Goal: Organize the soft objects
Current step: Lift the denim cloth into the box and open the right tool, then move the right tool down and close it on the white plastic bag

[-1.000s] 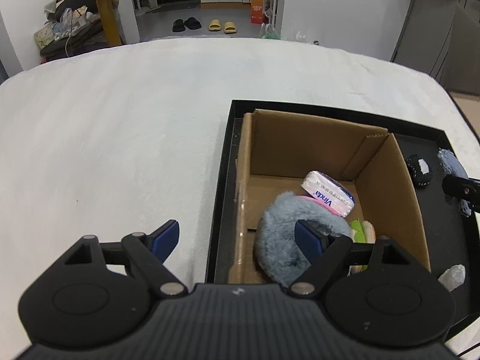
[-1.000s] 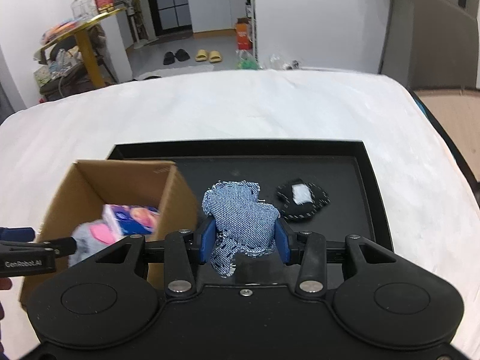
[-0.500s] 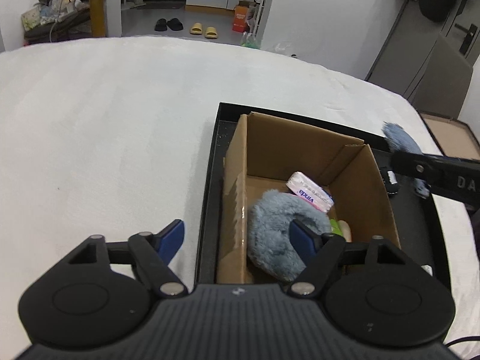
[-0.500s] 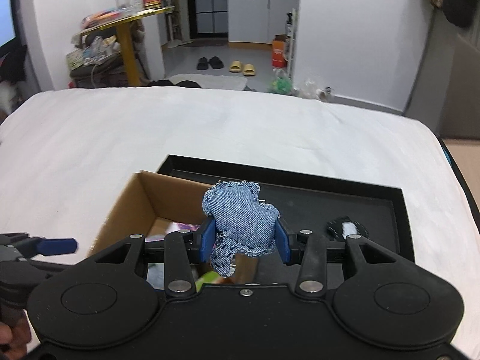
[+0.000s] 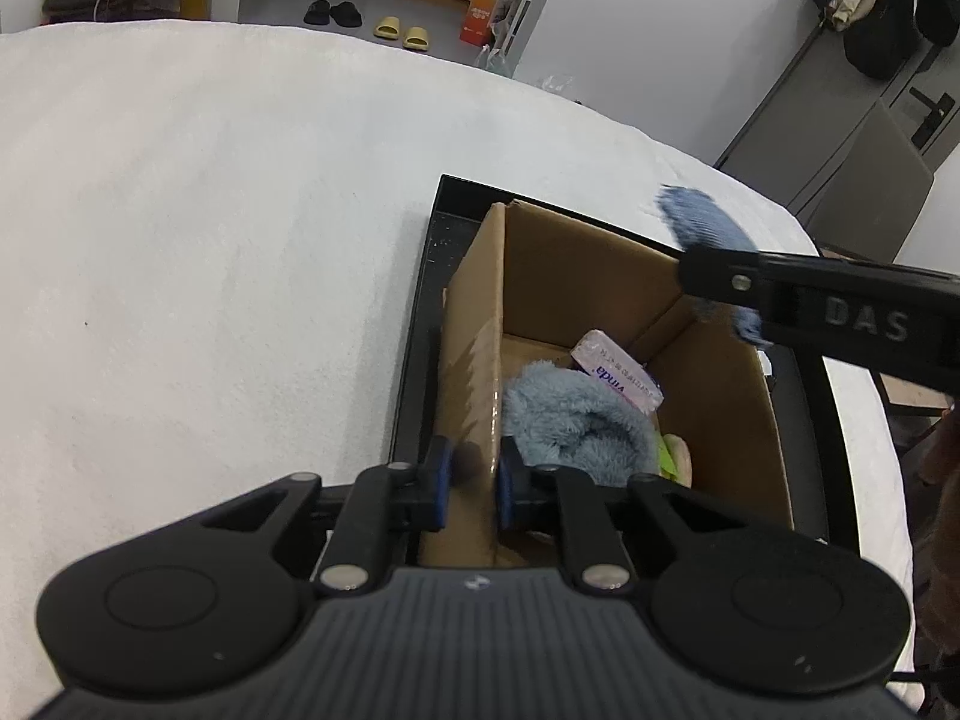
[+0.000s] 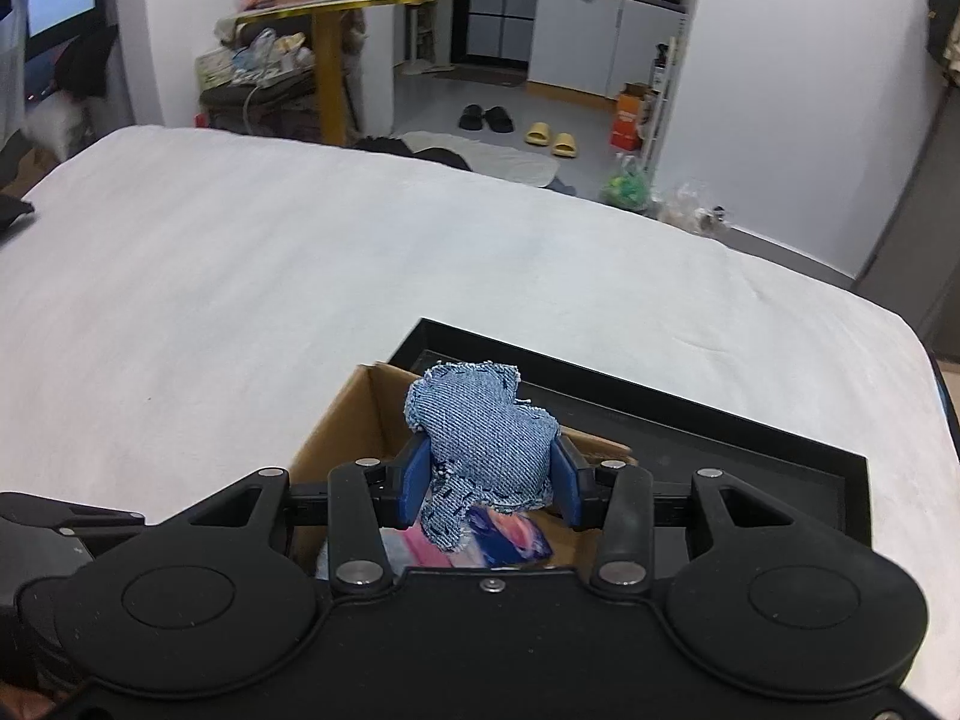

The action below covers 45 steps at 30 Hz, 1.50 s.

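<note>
Denim patch (image 6: pixel 483 438) held above the cardboard box (image 5: pixel 576 282).
Right gripper (image 6: pixel 489 483) jaws clamp it; left gripper (image 5: pixel 471 483) jaws, just closing, pinch the box's near-left wall.

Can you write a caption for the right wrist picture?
Right gripper carries a denim pouch above the cardboard box.

- My left gripper (image 5: pixel 471 483) pointed steeply down; its jaws had just been closing and pinched the box wall (image 5: pixel 474 372).
- My right gripper (image 6: pixel 489 480) clamped the denim piece (image 6: pixel 480 432), angled down.
</note>
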{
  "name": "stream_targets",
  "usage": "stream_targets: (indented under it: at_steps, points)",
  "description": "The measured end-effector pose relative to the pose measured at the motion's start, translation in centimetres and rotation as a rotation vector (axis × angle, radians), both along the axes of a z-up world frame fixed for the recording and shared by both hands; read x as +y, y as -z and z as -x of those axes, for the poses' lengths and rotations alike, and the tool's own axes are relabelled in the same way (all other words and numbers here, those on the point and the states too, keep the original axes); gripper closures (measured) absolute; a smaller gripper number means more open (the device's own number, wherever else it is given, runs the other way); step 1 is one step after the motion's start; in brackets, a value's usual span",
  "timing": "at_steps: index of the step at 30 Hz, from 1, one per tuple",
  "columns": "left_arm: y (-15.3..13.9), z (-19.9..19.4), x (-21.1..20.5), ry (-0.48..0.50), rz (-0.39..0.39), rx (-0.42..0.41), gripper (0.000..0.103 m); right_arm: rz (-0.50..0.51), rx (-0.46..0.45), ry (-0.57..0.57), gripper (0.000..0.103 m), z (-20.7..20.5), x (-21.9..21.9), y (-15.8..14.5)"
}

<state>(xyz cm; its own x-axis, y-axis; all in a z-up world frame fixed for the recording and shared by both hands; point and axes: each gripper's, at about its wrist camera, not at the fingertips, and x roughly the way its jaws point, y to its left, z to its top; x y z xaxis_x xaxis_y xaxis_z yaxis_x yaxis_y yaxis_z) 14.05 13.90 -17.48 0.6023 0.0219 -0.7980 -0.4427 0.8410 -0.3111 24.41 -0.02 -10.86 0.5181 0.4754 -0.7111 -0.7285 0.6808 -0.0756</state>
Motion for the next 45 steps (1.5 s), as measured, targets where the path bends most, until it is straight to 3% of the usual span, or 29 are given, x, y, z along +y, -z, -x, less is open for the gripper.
stream_targets:
  at_steps: [3, 6, 12, 25, 28, 32, 45]
  points:
    - [0.0, 0.2, 0.1, -0.004, 0.008, -0.004, 0.088, -0.012, 0.008, -0.022, 0.059, 0.2, 0.9, 0.1]
    - [0.1, 0.4, 0.2, -0.007, 0.019, -0.006, 0.088, -0.031, 0.014, -0.044, 0.045, 0.5, 1.6, 0.1]
    - [-0.1, 0.4, 0.3, -0.007, 0.021, -0.008, 0.088, -0.027, 0.015, -0.050, 0.045, 1.0, 0.9, -0.1]
    - [-0.7, 0.1, -0.1, 0.000, -0.020, 0.002, 0.083, -0.034, 0.035, 0.092, 0.045, 0.9, -4.7, -0.3]
    - [-0.9, 0.1, -0.3, 0.002, -0.034, 0.008, 0.076, -0.036, 0.043, 0.128, 0.045, 1.0, -6.0, 0.0]
    - [-1.0, 0.1, -0.7, 0.004, -0.061, 0.026, 0.057, -0.045, 0.056, 0.169, 0.045, 1.2, -7.5, 0.5]
    - [-1.7, 0.1, -2.3, 0.062, -0.196, 0.087, 0.034, -0.111, 0.098, 0.272, 0.036, 1.0, -12.7, 2.1]
